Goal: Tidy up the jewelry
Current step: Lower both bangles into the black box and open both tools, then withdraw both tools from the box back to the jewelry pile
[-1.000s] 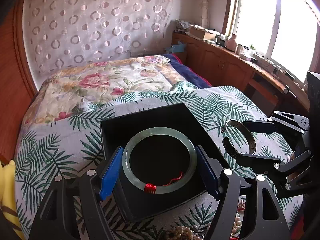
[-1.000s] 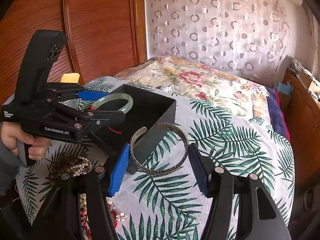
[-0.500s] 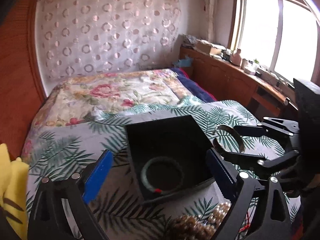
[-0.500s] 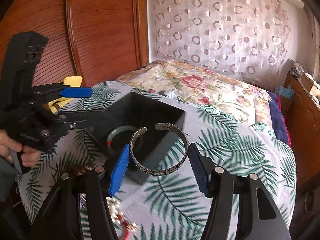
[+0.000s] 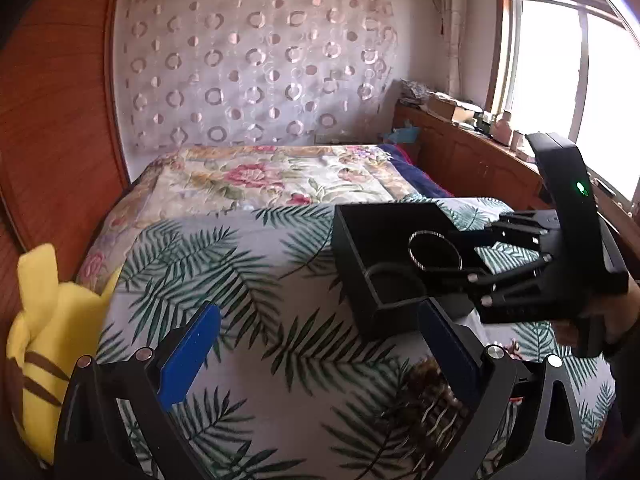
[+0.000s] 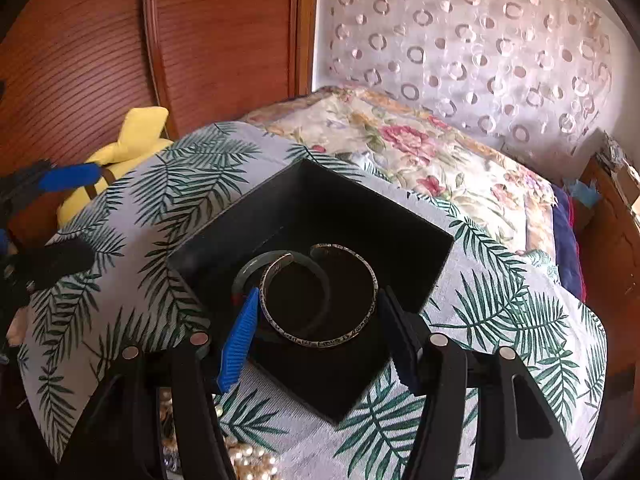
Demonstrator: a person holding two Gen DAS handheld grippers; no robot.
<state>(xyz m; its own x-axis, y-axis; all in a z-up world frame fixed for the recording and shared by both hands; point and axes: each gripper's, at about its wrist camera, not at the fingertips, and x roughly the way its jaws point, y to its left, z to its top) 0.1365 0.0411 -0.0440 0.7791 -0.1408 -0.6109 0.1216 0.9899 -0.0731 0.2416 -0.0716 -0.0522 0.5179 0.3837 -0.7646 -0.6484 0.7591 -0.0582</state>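
Note:
A black open box (image 6: 400, 236) (image 5: 360, 272) sits on the palm-leaf cloth. A green jade bangle (image 6: 248, 270) (image 5: 394, 270) lies inside it. My right gripper (image 6: 318, 320) is shut on a silver engraved cuff bracelet (image 6: 360, 276) (image 5: 434, 250) and holds it over the box's opening, above the bangle. My left gripper (image 5: 316, 348) is open and empty, back to the left of the box over the cloth; its blue pad also shows in the right wrist view (image 6: 70, 176).
Loose pearl and bead strings (image 6: 244, 460) (image 5: 432, 384) lie on the cloth near the box's front. A yellow plush toy (image 5: 52, 328) (image 6: 120, 148) sits at the left edge. A flowered bedspread (image 5: 272, 180) and wooden cabinets (image 5: 472, 164) lie beyond.
My left gripper let the jade bangle go into the box, opened and drew back to the left. My right gripper carried the silver cuff from beside the box to over its opening.

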